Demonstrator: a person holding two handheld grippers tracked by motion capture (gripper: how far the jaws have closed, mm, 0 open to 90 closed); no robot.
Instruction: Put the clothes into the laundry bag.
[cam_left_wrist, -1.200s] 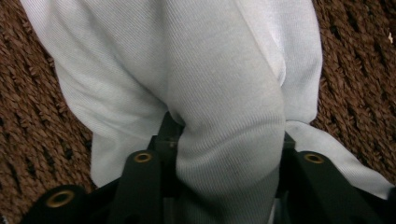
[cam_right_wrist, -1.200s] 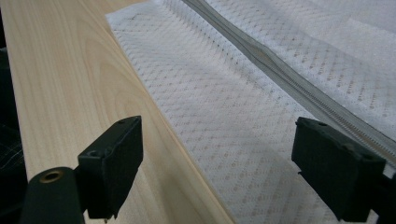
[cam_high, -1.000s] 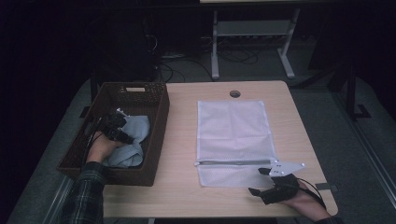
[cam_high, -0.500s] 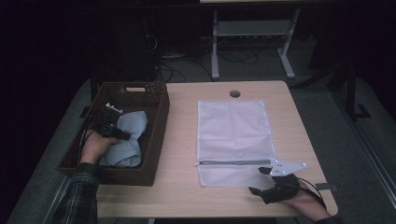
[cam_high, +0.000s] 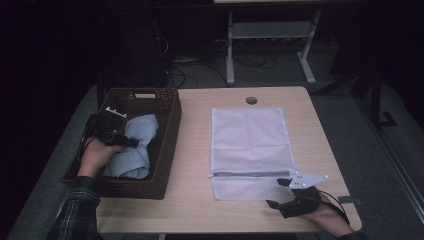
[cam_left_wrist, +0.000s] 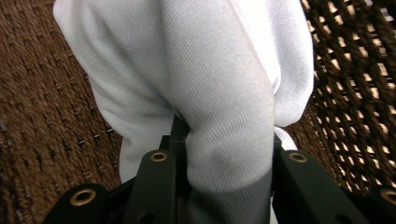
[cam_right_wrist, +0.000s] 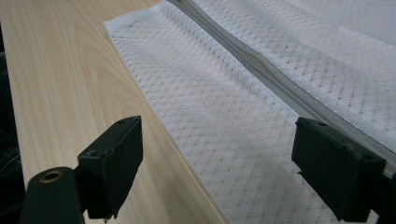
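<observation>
Pale-blue knit cloth (cam_high: 134, 146) is sitting in the brown wicker basket (cam_high: 170, 150) at the left end of the surface (cam_high: 195, 150), and the left gripper (cam_high: 116, 141) is clamping a fold of it. Left gripper view: the 2 black jaws are closed on a thick ridge of the cloth (cam_left_wrist: 224, 112), which is bulging up and away between them, with basket weave (cam_left_wrist: 51, 93) behind on both sides. Most of the cloth is still lying inside the basket, its long axis running front to back along the basket.

White mesh zip bag (cam_high: 250, 145) is lying flat on the surface, well apart from the basket and to its right. Its zipper line (cam_high: 245, 174) is running left to right across the near end, so the mouth is crossing the path the cloth will likely be taking.

Right gripper (cam_high: 285, 192) is resting near the bag's front right corner, jaws standing open and holding nothing. Right gripper view: the mesh flap (cam_right_wrist: 224, 140) and zipper (cam_right_wrist: 261, 65) are lying just ahead, between the 2 spread jaws, not pinched.

Judgement: the right hand is much nearer the zipper, the left is carrying the cloth; next move is hinging on the bag lying rightward of the basket, mouth at the person's end.
</observation>
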